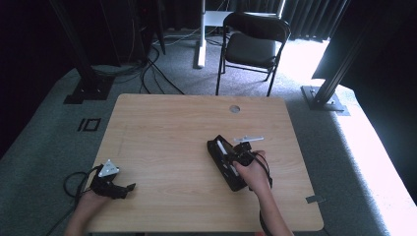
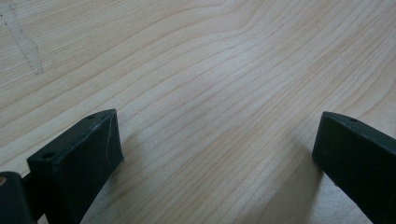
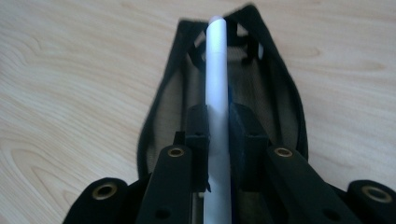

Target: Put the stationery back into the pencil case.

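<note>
Two claws over one pale wooden tabletop [image 1: 167, 123]. Left claw [image 1: 129, 188] at about seven o'clock near the front edge, resting low on the wood, jaws spread wide with bare grain between them [image 2: 215, 154]. Right claw [image 1: 227, 153] at about four o'clock of the tabletop's centre, clamped narrow on a white pen [image 3: 218, 93], pads [image 3: 198, 130] pressed against either side of its barrel. Black mesh pencil case [image 3: 275, 88] lying open directly beneath, long axis running from eleven to five o'clock, pen lined up lengthwise above its opening. Black folding chair [image 1: 253, 44] beyond the far edge at twelve o'clock.
</note>
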{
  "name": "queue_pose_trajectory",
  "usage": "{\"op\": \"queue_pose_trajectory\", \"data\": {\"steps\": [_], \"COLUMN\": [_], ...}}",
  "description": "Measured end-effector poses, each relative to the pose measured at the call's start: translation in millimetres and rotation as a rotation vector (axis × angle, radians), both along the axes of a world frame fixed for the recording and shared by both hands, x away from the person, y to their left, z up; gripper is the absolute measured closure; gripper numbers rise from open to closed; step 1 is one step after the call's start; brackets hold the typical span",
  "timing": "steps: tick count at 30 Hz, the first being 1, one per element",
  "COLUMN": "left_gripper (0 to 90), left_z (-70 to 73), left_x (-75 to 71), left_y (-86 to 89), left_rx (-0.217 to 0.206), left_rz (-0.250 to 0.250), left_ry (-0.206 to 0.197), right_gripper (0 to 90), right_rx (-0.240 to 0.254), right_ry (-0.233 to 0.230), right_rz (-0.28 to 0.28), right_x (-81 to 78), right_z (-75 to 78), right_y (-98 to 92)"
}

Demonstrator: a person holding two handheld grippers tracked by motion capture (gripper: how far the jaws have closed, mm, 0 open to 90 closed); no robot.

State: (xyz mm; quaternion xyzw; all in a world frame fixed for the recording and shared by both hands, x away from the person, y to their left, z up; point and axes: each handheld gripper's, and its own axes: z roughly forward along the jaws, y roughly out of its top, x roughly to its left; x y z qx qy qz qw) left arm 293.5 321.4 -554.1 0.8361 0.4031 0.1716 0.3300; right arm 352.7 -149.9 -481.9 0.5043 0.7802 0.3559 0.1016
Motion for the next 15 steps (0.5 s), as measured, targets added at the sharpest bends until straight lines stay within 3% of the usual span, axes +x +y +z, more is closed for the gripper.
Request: {"op": "queue_pose_trajectory", "data": {"steps": [8, 15], "left_gripper": [1.6, 1.6], "left_z": [0.0, 0.0], "left_x": [0.0, 0.0], "left_y": [0.0, 0.0], "left_rx": [0.000, 0.000], "left_rz": [0.000, 0.000], "left_ry": [0.000, 0.000], "right_gripper": [78.5, 78.4], "right_rx": [-0.054, -0.064], "right_ry": [0.029, 0.036], "right_rz": [-0.009, -0.019], "right_x": [7.0, 10.1], "right_z": [-9.7, -13.4], "right_y": [5.0, 10.2]}}
